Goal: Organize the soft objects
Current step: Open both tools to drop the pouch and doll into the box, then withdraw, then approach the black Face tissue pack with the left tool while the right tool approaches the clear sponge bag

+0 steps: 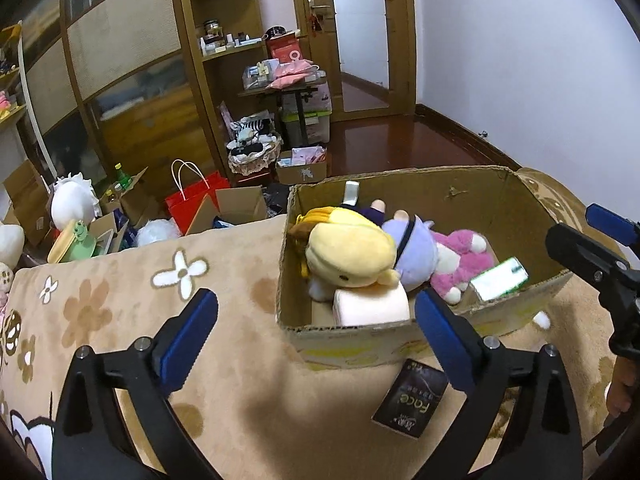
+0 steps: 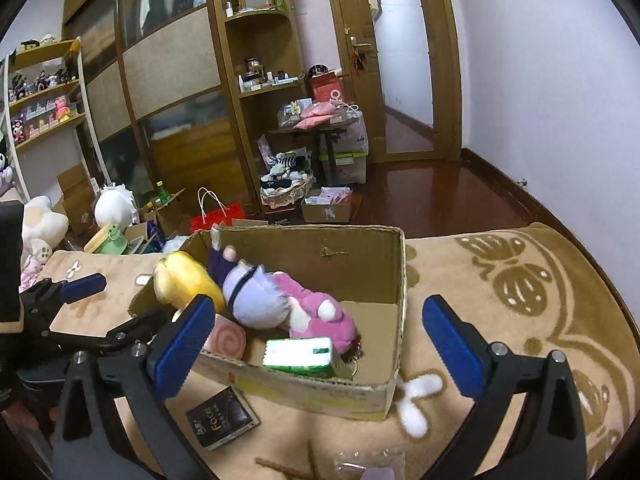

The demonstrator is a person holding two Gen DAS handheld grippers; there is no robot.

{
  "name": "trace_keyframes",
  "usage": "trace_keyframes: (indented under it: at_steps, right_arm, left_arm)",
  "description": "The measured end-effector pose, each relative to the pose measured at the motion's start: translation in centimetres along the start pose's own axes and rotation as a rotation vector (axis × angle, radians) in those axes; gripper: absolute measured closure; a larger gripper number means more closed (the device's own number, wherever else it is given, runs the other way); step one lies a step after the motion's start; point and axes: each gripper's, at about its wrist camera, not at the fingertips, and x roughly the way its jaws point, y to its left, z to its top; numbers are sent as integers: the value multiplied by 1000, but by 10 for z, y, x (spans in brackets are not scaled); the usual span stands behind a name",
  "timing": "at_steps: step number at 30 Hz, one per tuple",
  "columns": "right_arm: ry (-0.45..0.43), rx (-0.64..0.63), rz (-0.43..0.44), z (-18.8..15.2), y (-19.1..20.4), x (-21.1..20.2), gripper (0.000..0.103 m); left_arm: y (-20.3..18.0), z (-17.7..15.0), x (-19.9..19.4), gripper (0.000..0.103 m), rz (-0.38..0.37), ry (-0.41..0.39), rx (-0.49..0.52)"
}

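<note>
An open cardboard box (image 1: 472, 200) (image 2: 344, 394) stands on the flowered blanket. Inside lie a yellow plush (image 1: 348, 252) (image 2: 184, 280), a lilac plush (image 1: 412, 252) (image 2: 252, 296), a pink plush (image 1: 464, 260) (image 2: 320, 316), a pink swirl roll (image 1: 372, 306) (image 2: 228, 340) and a green-white pack (image 1: 498, 278) (image 2: 300, 354). My left gripper (image 1: 316, 312) (image 2: 120, 312) hangs open at the box's near left corner, nothing between its fingers. My right gripper (image 2: 316, 320) stands open over the box's near edge; its arm (image 1: 592, 256) shows at the right.
A dark "face" packet (image 1: 412, 398) (image 2: 222, 418) lies on the blanket (image 1: 120, 320) in front of the box. A clear wrapper (image 2: 368, 466) sits at the near edge. Beyond the bed are boxes, a red bag (image 1: 196, 200), white plush toys (image 1: 72, 200), shelves and a door.
</note>
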Motion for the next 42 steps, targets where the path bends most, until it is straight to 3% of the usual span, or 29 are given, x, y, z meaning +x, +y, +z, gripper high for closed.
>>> trace_keyframes:
  at_steps: [24,42]
  right_arm:
    - [7,36,-67,-16,-2,-69,0]
    - [118,78,-111,-46,-14,-47,0]
  left_arm:
    - [-7,-18,-68,5,-15,26,45]
    - [-27,-31,-29,5,-57,151,103]
